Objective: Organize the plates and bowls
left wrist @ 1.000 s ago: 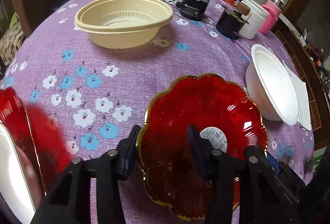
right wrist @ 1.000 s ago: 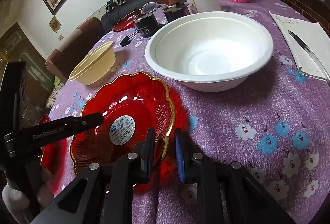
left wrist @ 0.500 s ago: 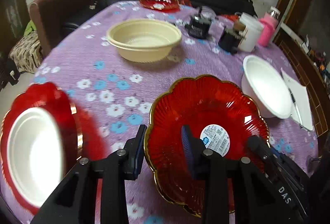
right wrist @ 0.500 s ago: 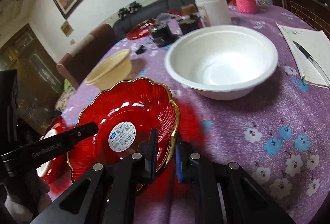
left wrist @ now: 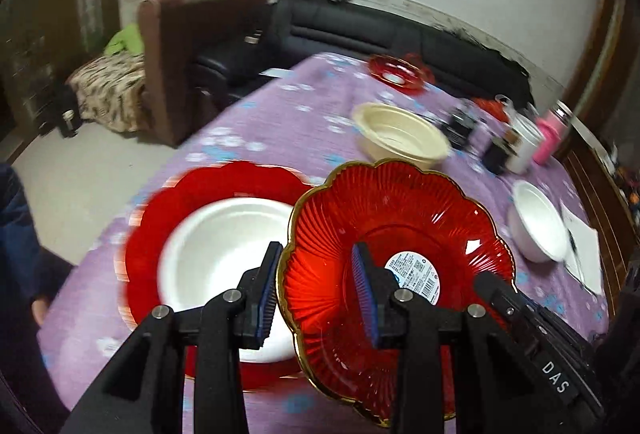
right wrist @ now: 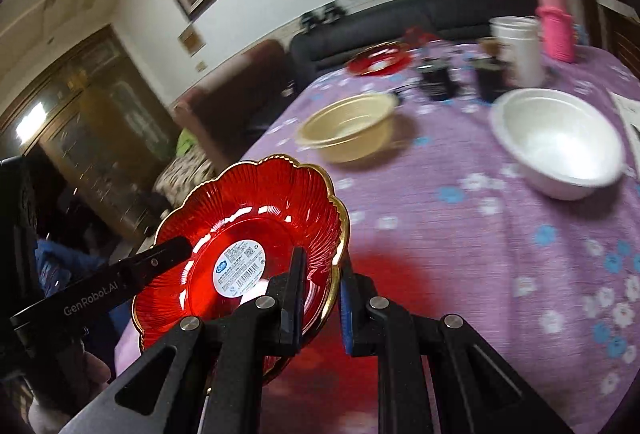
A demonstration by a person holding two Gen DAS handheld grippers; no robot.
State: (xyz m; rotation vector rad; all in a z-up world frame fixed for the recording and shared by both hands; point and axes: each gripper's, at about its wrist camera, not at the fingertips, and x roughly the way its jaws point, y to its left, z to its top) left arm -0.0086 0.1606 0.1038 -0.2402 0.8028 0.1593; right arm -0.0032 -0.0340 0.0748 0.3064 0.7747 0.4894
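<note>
Left wrist view, left to right. Lower left: red scalloped plate (left wrist: 160,234) flat on purple flower-print tabletop (left wrist: 280,106), motion-blurred, with white foam bowl (left wrist: 216,250) seated in its centre. Bottom centre: left claw (left wrist: 316,290), jaws narrowed, clamped on left rim of red gold-edged flower-shaped glass plate (left wrist: 400,230); one blue pad outside the rim, the other inside against the ribbed wall. Plate held clear of the tabletop, tilted, overlapping right edge of the bowl-and-plate pair in frame. Round white barcode label (left wrist: 416,274) at plate centre. Lower right: black finger of right claw entering over far rim. Upper centre: cream plastic bowl (left wrist: 400,134) empty on tabletop; small red plate (left wrist: 396,70) behind it near far edge. Right: second white foam bowl (left wrist: 540,222), empty, beside white paper sheet (left wrist: 584,250). Upper right: white jar (left wrist: 524,146) and pink bottle (left wrist: 550,138), blurred.

Right wrist view, left to right. Left edge: left claw's black finger reaching onto glass plate (right wrist: 248,234). Bottom centre: right claw (right wrist: 320,302), jaws nearly together, pinching gold rim at plate's right side. Centre: cream bowl (right wrist: 348,130). Right: white foam bowl (right wrist: 556,142), well apart from held plate.
</note>
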